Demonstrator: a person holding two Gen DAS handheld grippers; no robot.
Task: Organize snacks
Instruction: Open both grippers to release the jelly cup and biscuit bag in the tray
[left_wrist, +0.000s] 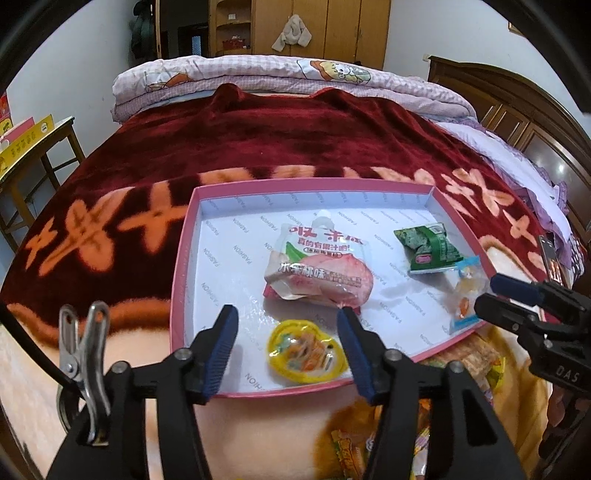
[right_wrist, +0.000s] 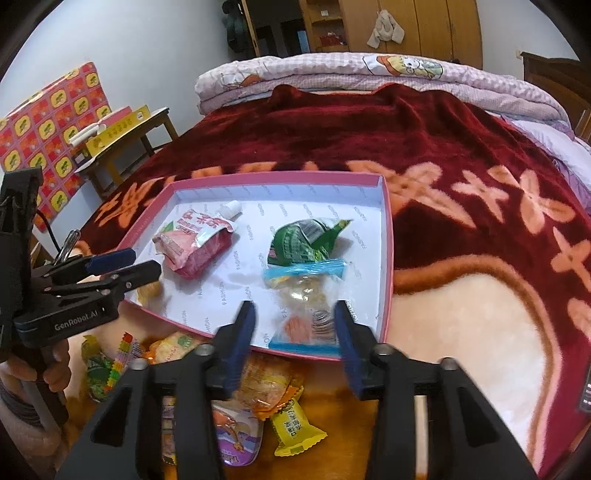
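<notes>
A shallow pink-rimmed box (left_wrist: 183, 258) (right_wrist: 388, 258) with a white lining lies on the red blanket. It holds a pink peach drink pouch (left_wrist: 317, 273) (right_wrist: 195, 247), a green packet (left_wrist: 428, 243) (right_wrist: 303, 240), a clear packet with blue ends (left_wrist: 465, 291) (right_wrist: 306, 291) and a yellow jelly cup (left_wrist: 306, 350). My left gripper (left_wrist: 287, 312) (right_wrist: 144, 261) is open over the box's near edge. The jelly cup lies between its fingers, untouched. My right gripper (right_wrist: 294, 306) (left_wrist: 487, 293) is open astride the clear packet, which rests on the box floor.
A heap of loose wrapped snacks (right_wrist: 258, 387) (left_wrist: 472, 362) lies on the blanket just in front of the box. A folded checked quilt (left_wrist: 295, 77) is at the far end of the bed. A wooden chair with yellow boxes (left_wrist: 33, 144) stands left. A phone (left_wrist: 550, 258) lies to the right.
</notes>
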